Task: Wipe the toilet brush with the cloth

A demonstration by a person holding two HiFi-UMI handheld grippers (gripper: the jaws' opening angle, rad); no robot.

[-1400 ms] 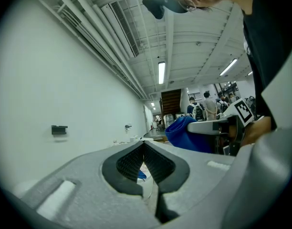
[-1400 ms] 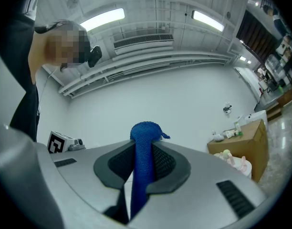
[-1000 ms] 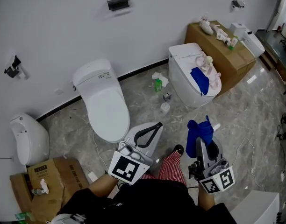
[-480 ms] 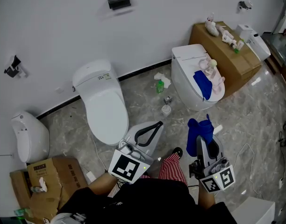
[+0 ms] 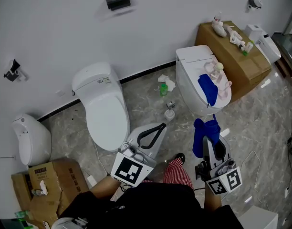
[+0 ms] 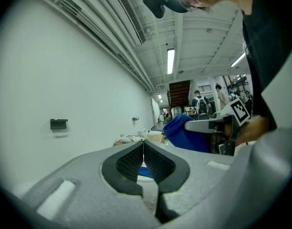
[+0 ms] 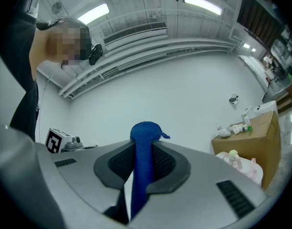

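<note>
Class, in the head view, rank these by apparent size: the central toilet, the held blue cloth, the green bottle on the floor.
Largest: central toilet.
Then blue cloth, though it is nearer the camera.
Smallest: green bottle.

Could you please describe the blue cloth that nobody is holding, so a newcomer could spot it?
Find the white toilet beside the cardboard box, at the head view's right. On its lid lies a blue cloth next to pale pink items; unlike the other blue cloth, clamped in the right gripper, it lies free.
</note>
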